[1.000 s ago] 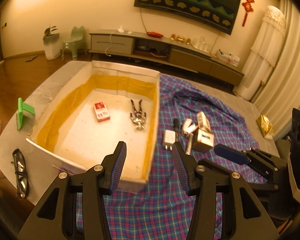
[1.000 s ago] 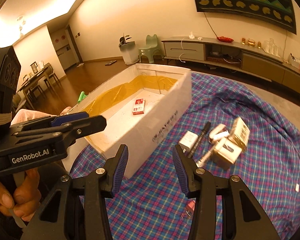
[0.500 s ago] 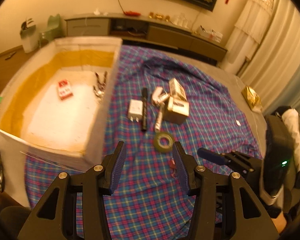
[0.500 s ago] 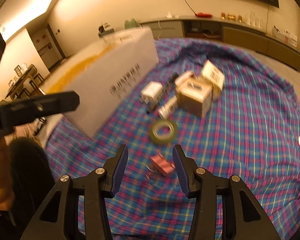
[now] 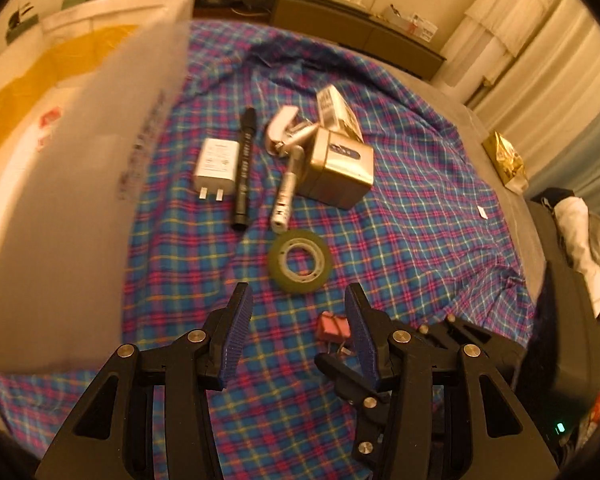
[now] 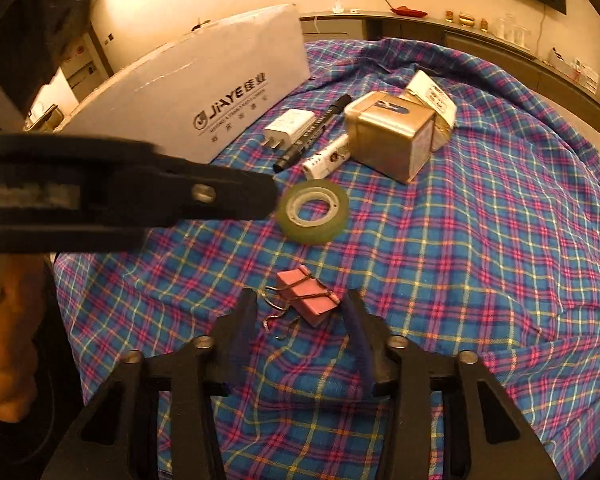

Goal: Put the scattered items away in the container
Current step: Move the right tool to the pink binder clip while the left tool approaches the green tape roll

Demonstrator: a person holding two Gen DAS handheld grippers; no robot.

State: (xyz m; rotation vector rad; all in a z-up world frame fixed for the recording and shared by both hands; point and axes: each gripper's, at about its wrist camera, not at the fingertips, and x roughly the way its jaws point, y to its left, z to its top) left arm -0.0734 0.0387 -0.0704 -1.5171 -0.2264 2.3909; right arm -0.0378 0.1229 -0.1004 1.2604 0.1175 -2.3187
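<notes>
1. Box, the white container, fills the upper left of the right wrist view; its side reads "JiAYE".
2. Left gripper, jaws wide apart and empty, has dropped low over the tape roll at frame centre.
3. Right gripper has come down too; its jaws have just been closing around the pink binder clip, lower centre, pads not yet pressing. Pickup looks imminent.

Warm, dim amber indoor light throughout, heavy fisheye bending with dark corners (nearest edges smeared by motion blur).
</notes>
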